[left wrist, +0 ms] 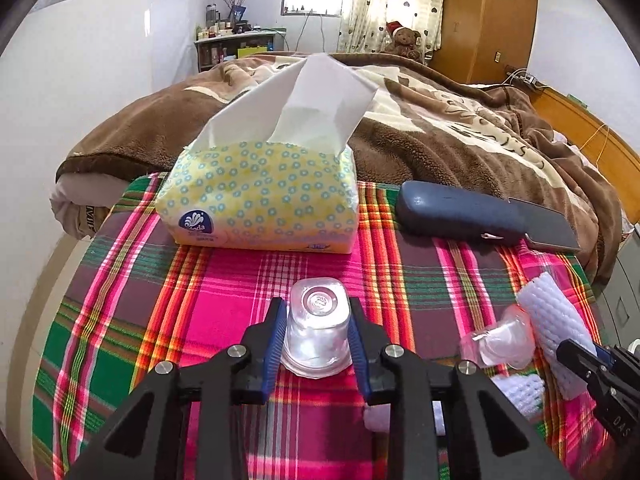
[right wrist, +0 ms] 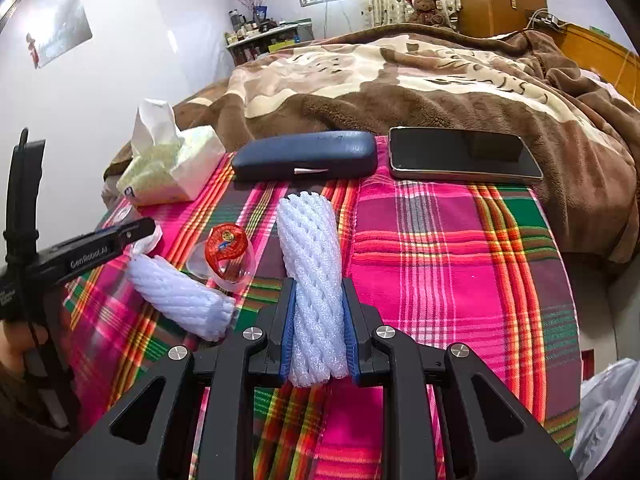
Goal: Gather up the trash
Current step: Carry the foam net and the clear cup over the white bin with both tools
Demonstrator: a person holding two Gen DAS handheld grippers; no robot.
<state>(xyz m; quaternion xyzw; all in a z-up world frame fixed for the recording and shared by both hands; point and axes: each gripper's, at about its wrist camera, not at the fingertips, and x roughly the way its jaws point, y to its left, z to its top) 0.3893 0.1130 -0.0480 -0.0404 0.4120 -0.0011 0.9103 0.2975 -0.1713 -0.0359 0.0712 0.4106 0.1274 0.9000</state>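
Nearest, the left tongs [left wrist: 318,332] are closed on an upturned clear plastic cup [left wrist: 317,326] standing on the plaid-covered surface [left wrist: 224,280]. The right tongs [right wrist: 319,320] clamp a white foam net sleeve [right wrist: 312,264], its long axis running straight away from them. Left of that sleeve lie a second foam sleeve [right wrist: 180,300] and a red-lidded jelly cup [right wrist: 226,254]. Beyond sit a glasses case [right wrist: 304,154], phone [right wrist: 460,152] and tissue pack [left wrist: 260,192].

Glossy clear plastic cup [left wrist: 318,326], white foam net [right wrist: 314,276], woven plaid cloth [right wrist: 440,264].
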